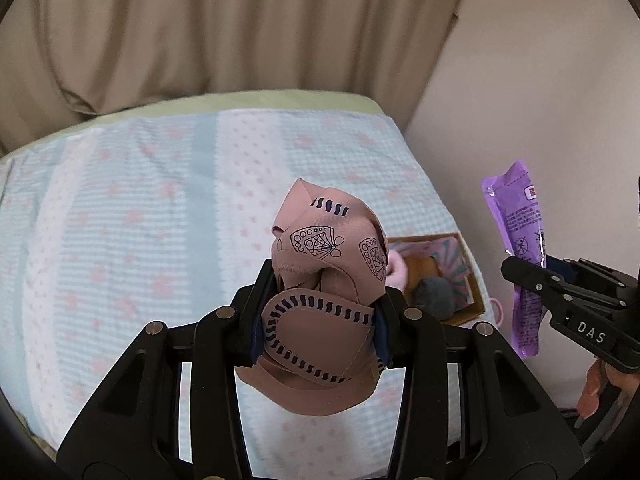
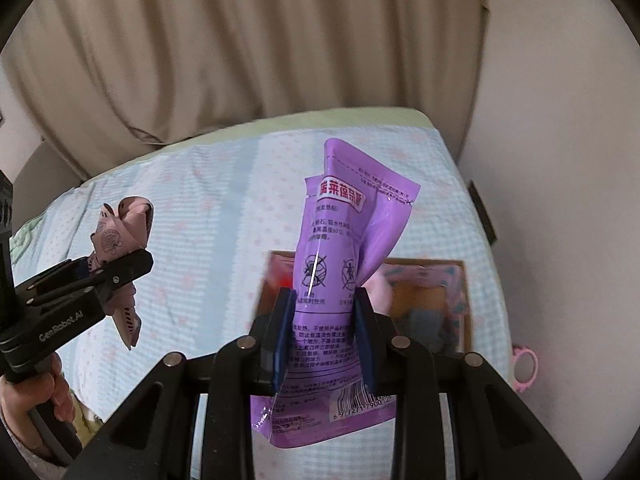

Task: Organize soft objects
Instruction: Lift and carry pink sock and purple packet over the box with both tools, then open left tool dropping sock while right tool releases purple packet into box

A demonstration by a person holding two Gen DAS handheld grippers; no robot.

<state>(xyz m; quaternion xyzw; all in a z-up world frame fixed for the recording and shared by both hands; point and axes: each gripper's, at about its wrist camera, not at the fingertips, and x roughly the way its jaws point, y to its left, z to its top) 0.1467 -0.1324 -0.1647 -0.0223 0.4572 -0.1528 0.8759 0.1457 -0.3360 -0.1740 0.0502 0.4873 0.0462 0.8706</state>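
Note:
My left gripper (image 1: 320, 312) is shut on a crumpled pink patterned cloth (image 1: 324, 280) and holds it above the bed; the cloth also shows in the right wrist view (image 2: 120, 232). My right gripper (image 2: 324, 320) is shut on a purple plastic packet (image 2: 340, 240) and holds it upright over an open cardboard box (image 2: 460, 300). The packet also shows at the right of the left wrist view (image 1: 524, 248). The box (image 1: 474, 280) lies on the bed near its right edge and holds a grey soft item (image 1: 434, 296) and pink fabric.
The bed (image 1: 140, 220) has a light blue checked cover with pink marks. Beige curtains (image 1: 200, 24) hang behind it and a plain wall (image 2: 560, 160) is to the right. A small pink ring-shaped object (image 2: 526, 366) lies by the bed's right edge.

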